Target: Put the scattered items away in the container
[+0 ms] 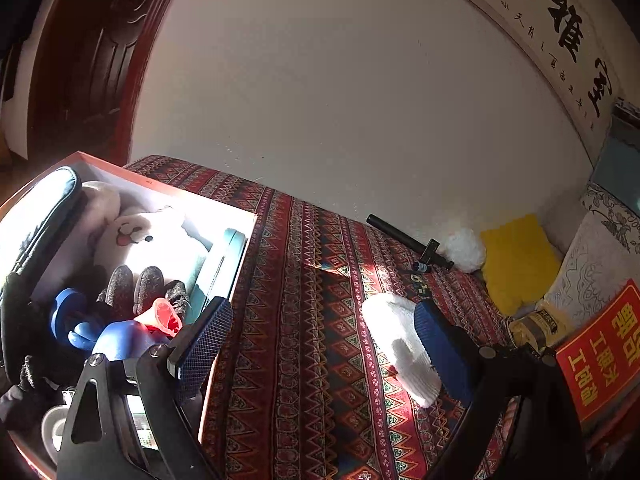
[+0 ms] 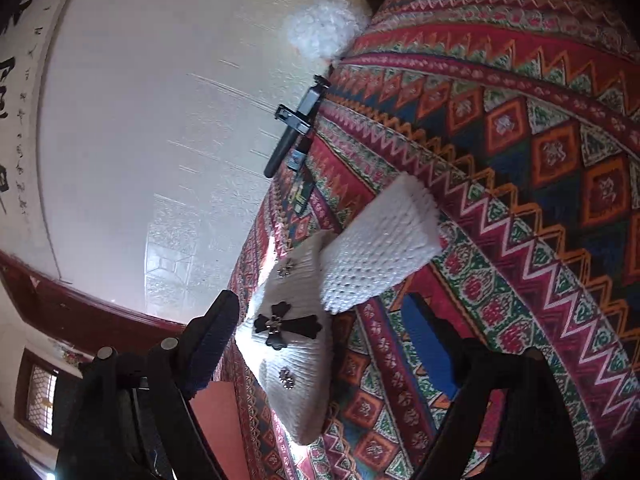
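Now your right tool (image 2: 320,344), jaws spread and empty, straddles the white knitted hat (image 2: 296,344), its long axis running near-to-far between them.

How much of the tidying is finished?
Done: the orange box already holds a white plush toy and blue plastic pieces. In hand: nothing yet; the open right gripper straddles the white knitted hat. Left: the hat, black rod and small bottle.
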`<state>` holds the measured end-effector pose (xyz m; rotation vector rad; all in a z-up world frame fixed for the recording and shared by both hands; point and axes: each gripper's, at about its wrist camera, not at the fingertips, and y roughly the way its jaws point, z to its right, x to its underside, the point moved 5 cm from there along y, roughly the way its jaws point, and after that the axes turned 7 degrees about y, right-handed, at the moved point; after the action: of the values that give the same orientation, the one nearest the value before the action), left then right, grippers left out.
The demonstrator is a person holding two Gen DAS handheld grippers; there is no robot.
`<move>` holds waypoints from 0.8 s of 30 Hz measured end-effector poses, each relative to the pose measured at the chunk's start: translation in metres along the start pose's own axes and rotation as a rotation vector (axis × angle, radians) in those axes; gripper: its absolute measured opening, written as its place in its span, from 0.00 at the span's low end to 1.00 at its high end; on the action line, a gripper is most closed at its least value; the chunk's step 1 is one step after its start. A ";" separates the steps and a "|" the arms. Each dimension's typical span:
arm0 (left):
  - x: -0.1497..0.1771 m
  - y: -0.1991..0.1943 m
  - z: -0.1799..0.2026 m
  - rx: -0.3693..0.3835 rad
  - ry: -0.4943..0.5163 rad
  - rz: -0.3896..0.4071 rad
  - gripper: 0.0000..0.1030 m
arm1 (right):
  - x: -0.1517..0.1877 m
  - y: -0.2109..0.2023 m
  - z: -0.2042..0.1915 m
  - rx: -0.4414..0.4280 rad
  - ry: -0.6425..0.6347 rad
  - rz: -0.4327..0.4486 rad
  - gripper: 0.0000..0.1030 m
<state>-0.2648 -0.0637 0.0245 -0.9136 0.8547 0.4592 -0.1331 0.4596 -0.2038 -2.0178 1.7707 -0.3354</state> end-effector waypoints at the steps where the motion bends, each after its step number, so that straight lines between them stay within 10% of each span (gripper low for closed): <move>1: 0.002 0.004 0.005 0.003 0.011 -0.011 0.90 | -0.001 0.007 0.008 -0.004 0.041 -0.023 0.80; 6: 0.021 0.032 0.044 0.018 0.109 -0.078 0.90 | -0.027 0.028 0.012 -0.035 0.072 -0.020 0.75; 10: 0.023 0.079 0.099 0.049 0.185 -0.148 0.90 | -0.056 0.041 0.023 -0.019 0.101 0.009 0.09; 18: -0.029 0.279 0.236 0.185 0.133 -0.406 0.90 | -0.066 -0.050 -0.032 -0.301 0.079 0.138 0.10; 24: 0.014 0.446 0.280 0.052 0.166 -0.672 0.90 | -0.079 -0.069 -0.056 -0.348 0.015 0.166 0.10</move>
<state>-0.4315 0.4153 -0.1171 -1.1336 0.6522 -0.2225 -0.1102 0.5348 -0.1140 -2.0754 2.1079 0.0123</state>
